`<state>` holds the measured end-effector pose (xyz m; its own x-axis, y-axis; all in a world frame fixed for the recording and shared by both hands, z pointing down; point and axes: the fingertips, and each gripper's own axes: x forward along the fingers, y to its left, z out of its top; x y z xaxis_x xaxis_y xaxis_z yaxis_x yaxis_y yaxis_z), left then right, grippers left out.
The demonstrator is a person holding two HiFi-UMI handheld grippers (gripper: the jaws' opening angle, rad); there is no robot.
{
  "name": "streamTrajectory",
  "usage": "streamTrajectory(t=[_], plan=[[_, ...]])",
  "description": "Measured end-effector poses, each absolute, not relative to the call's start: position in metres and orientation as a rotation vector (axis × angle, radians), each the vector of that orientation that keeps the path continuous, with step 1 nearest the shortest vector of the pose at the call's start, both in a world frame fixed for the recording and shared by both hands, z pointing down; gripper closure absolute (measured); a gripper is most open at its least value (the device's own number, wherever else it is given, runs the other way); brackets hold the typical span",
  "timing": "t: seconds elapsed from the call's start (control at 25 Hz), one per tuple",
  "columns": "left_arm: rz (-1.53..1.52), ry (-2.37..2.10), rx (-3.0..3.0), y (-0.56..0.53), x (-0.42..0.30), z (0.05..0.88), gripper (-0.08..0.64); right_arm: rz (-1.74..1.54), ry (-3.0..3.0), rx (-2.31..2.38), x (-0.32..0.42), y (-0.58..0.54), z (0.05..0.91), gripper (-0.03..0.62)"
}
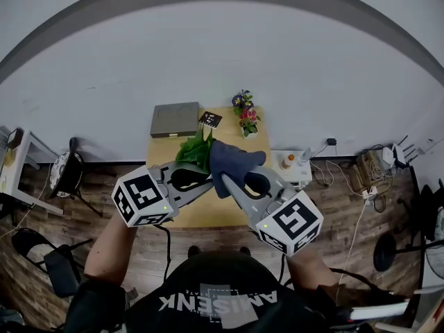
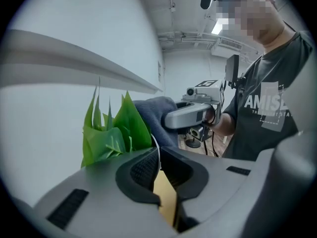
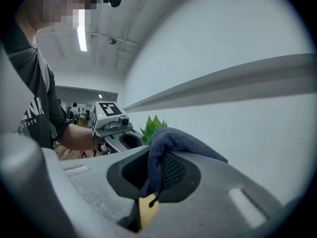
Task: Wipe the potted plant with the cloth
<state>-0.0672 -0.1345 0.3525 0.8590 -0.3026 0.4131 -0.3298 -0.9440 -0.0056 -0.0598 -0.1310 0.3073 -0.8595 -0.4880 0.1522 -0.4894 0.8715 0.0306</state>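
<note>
Plant [image 1: 195, 150] clamped in left tongs [image 2: 157, 155], leaves pointing up. Cloth [image 1: 232, 164], clenched in right tongs [image 3: 152, 172], sits just right of leaves, so right hand does wipe.

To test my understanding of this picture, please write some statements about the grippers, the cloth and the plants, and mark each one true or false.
1. The right gripper grips a dark blue cloth. True.
2. The left gripper is wide open and empty. False: its jaws are nearly closed on a thin white part of the green plant.
3. The cloth lies flat on the table. False: it hangs from the right gripper, up beside the leaves.
4. A pot of colourful flowers stands on the table. True.
</note>
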Motion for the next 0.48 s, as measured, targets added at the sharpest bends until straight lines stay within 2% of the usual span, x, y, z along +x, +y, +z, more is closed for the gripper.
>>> streamTrajectory(t=[0.48], plan=[[0.612, -0.563, 3.005, -0.131, -0.076, 0.343, 0.546, 0.139, -2.866, 0.811, -0.049, -0.141, 0.335, 0.565]])
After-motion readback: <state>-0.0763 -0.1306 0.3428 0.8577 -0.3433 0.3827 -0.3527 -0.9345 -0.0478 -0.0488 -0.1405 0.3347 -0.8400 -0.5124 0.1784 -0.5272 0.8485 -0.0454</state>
